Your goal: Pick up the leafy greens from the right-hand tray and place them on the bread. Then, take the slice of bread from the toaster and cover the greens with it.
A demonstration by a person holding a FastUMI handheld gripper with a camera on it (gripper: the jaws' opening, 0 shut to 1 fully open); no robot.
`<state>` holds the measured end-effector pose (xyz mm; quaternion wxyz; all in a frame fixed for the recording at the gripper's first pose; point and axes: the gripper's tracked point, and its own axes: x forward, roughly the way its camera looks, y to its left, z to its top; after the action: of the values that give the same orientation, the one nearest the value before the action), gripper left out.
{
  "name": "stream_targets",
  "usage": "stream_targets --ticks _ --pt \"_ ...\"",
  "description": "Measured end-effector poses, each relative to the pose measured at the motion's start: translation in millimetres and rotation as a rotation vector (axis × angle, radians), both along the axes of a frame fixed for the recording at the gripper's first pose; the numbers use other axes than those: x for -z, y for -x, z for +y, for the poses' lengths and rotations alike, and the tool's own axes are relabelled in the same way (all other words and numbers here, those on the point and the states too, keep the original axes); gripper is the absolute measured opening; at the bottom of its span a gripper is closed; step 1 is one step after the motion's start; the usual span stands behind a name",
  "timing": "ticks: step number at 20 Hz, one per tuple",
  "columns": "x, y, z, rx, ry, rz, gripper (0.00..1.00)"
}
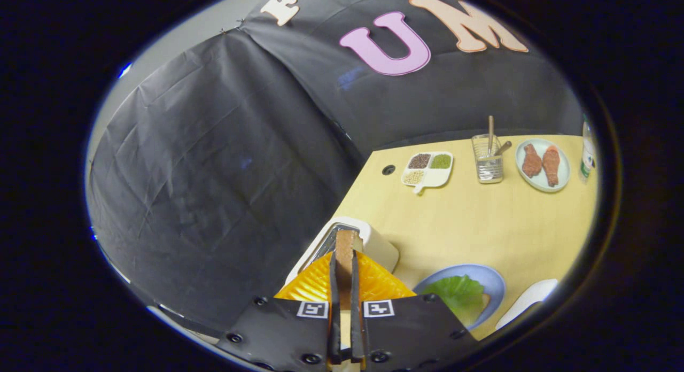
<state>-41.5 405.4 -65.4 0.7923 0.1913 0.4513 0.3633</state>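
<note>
My gripper [343,265] is shut on a slice of bread [344,242], which stands on edge between the two fingers, its brown crust sticking out past the tips. The slice is over the slot of the white toaster [382,247]; whether it still sits in the slot I cannot tell. To the right of the fingers is a blue plate [494,283] with a green leaf [455,293] lying on a bread slice whose pale edge [483,302] peeks out beneath it.
A white tray [529,300] lies right of the blue plate. Far across the yellow table [481,222] stand a divided dish of grains [427,169], a clear utensil holder [489,161], a plate with two drumsticks [542,165] and a bottle [587,155].
</note>
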Motion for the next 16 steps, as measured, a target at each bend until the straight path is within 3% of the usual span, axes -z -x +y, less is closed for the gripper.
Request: stream_targets --ticks 16 --pt "94 17 -66 0.059 0.094 0.146 0.1"
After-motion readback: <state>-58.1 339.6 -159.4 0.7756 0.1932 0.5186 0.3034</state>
